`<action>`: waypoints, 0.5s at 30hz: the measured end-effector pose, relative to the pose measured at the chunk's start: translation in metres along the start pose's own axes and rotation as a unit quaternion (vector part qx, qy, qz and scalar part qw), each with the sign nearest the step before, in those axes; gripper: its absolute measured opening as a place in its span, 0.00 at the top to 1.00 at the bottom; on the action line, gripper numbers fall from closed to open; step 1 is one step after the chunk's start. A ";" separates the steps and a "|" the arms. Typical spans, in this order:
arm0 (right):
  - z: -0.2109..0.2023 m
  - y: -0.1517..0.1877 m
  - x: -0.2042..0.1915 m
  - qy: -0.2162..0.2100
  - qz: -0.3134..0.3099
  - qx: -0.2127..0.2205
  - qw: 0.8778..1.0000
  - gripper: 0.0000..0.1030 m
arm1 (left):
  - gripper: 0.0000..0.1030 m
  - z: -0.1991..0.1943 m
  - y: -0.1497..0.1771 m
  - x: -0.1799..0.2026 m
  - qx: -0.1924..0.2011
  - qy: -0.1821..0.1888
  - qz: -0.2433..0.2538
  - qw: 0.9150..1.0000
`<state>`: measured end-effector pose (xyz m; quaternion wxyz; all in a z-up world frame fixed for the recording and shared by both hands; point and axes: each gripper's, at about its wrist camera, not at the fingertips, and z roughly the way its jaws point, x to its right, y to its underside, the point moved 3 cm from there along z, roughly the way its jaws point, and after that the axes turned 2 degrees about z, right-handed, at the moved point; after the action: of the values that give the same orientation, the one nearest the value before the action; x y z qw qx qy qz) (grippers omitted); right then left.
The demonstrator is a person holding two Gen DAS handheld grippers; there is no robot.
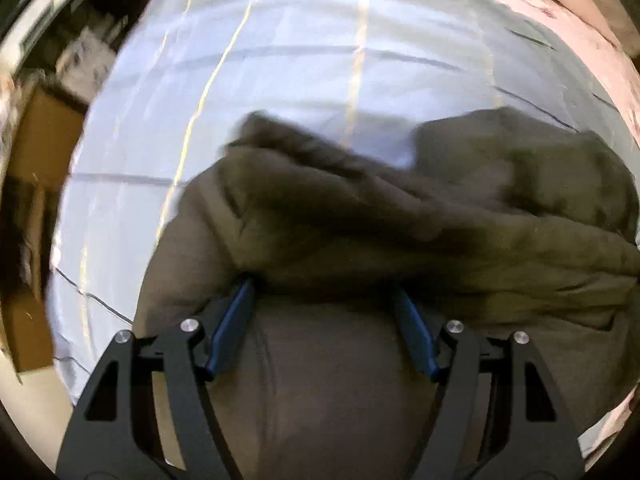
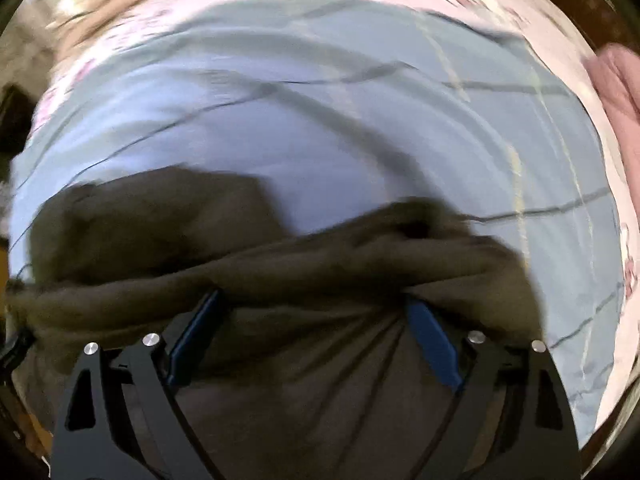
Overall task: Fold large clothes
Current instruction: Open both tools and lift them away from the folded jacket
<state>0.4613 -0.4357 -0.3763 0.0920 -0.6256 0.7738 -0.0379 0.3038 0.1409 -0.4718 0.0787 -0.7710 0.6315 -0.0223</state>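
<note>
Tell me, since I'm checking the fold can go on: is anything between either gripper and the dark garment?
Nothing visible. In both wrist views the olive garment lies right at the open fingers of the left gripper and right gripper, on the light blue sheet.

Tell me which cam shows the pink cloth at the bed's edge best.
Right wrist view: the pink cloth shows as a bunched lump at the right edge, beyond the blue sheet. The left wrist view shows only pinkish floral bedding at its top right, not that lump.
</note>
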 end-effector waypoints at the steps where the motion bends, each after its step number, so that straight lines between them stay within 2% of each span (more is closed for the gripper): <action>1: 0.003 -0.002 0.020 0.002 0.029 -0.007 1.000 0.24 | 0.30 0.000 0.001 -0.004 0.001 -0.002 0.000 1.000; 2: 0.003 -0.002 0.034 -0.005 0.052 -0.010 0.999 0.35 | 0.31 -0.004 0.002 -0.007 0.003 -0.010 0.003 1.000; 3: 0.001 0.000 0.041 -0.011 0.068 -0.012 0.998 0.37 | 0.34 -0.011 0.003 -0.009 0.008 -0.016 0.003 1.000; 5: -0.014 0.004 0.050 -0.014 0.093 0.001 0.996 0.35 | 0.36 -0.029 0.006 -0.009 0.025 -0.014 -0.007 1.000; 6: -0.026 0.007 0.043 -0.021 0.086 0.020 0.996 0.34 | 0.34 -0.040 0.007 -0.010 0.040 -0.003 -0.012 0.999; 7: -0.035 0.010 0.033 -0.040 0.075 0.031 0.996 0.33 | 0.32 -0.045 0.008 -0.004 0.049 0.005 -0.007 0.999; 8: -0.046 0.014 0.015 -0.083 0.053 0.041 0.994 0.30 | 0.31 -0.046 0.006 0.002 0.052 0.002 0.008 0.999; 9: -0.051 0.017 -0.001 -0.101 0.028 0.047 0.993 0.29 | 0.31 -0.041 0.006 0.014 0.048 -0.022 0.036 0.998; 10: -0.053 0.020 -0.021 -0.089 -0.016 0.054 0.994 0.29 | 0.31 -0.035 0.007 0.019 0.039 -0.037 0.049 0.997; 12: -0.041 0.022 -0.028 -0.023 -0.055 0.053 0.997 0.29 | 0.32 -0.020 0.006 0.007 0.021 -0.059 0.039 0.997; 13: -0.032 0.020 -0.015 0.019 -0.052 0.046 0.997 0.29 | 0.32 -0.013 0.006 -0.009 0.011 -0.063 0.020 0.998; 14: -0.017 0.020 0.017 0.067 -0.022 0.024 0.997 0.30 | 0.32 -0.010 0.007 -0.024 0.004 -0.064 0.005 0.998; 15: -0.009 0.021 0.043 0.073 0.014 0.006 0.997 0.30 | 0.32 -0.013 0.007 -0.034 0.003 -0.073 0.003 0.997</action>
<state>0.4305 -0.4736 -0.3751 0.0394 -0.6100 0.7867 -0.0865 0.2881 0.1717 -0.4576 0.1265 -0.7687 0.6261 0.0321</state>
